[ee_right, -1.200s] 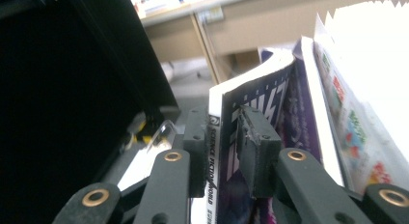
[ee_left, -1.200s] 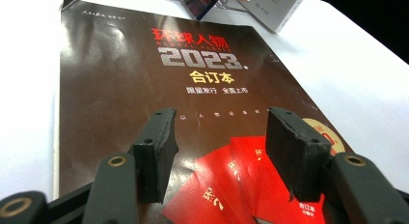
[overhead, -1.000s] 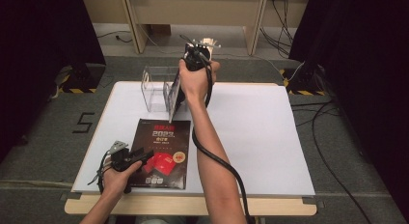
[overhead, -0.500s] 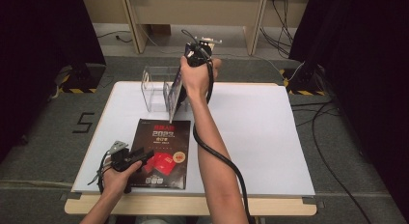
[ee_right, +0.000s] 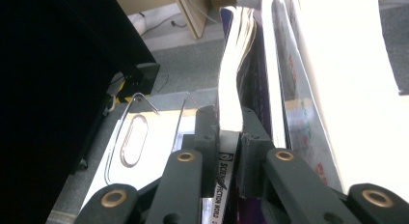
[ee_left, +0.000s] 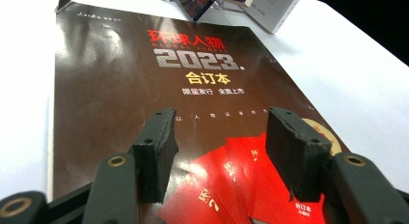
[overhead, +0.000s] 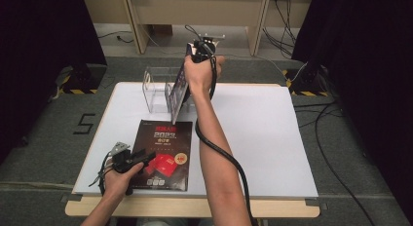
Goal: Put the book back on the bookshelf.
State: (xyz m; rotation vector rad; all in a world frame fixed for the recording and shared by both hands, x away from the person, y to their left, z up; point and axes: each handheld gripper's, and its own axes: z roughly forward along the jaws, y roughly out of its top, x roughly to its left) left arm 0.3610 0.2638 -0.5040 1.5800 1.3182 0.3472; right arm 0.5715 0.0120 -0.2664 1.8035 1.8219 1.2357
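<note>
The right gripper is clamped on the spine of a thin magazine, which stands on edge and tilted at the clear rack. In the right gripper view the two jaws pinch the magazine from both sides, the pads pressed on its pages just above a printed spine; the jaws have just been closing on it. More books stand close against it on the far side from the rack's wire loops. From above, the right forearm reaches across the white table to the rack, which stands near the table's back edge, and the gripper's cable hangs along that arm.

A dark volume with red cards printed on its cover lies flat on the table, nearer the person than the rack and well apart from it. The left gripper rests at this volume's near left corner, held in the left hand. In the left gripper view its jaws stand released and wide apart just above the cover, with nothing between the pads; the cover's title and the year 2023 are readable beyond them. The foot of the rack and the books in it show past the volume's far edge.
</note>
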